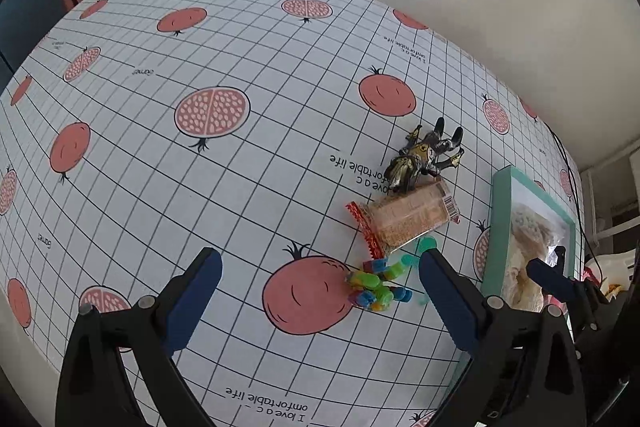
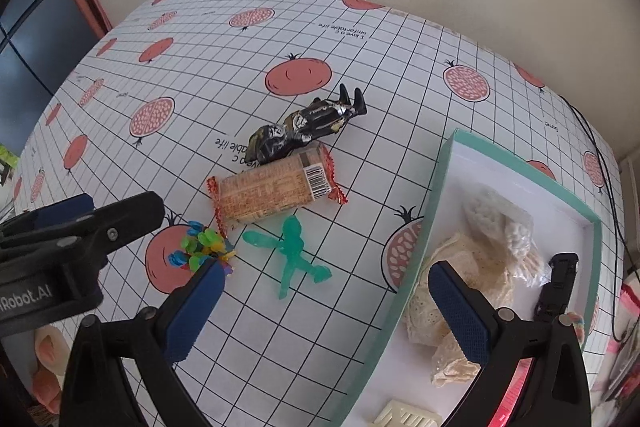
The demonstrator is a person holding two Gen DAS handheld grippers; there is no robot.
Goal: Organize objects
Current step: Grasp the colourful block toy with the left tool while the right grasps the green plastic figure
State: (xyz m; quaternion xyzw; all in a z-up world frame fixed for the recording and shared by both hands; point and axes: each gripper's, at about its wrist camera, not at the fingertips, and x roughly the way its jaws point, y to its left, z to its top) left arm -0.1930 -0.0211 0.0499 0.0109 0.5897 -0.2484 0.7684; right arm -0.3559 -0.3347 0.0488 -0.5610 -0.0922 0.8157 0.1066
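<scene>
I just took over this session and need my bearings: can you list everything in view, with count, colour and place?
Tablecloth: one, white grid with red pomegranates, covers the table.
Dark figurine: one, black and gold, lying beyond the snack pack.
Snack pack: one, tan with red crimped ends, mid-table.
Green figure: one, translucent teal, lying just in front of the snack pack.
Block toy: one, multicolour, left of the green figure.
Box: one, teal rim, white inside, on the right.
Cream fabric pieces: several, inside the box.
Black clip: one, inside the box.
Left gripper: open, above the block toy.
Right gripper: open, straddling the box's edge.
</scene>
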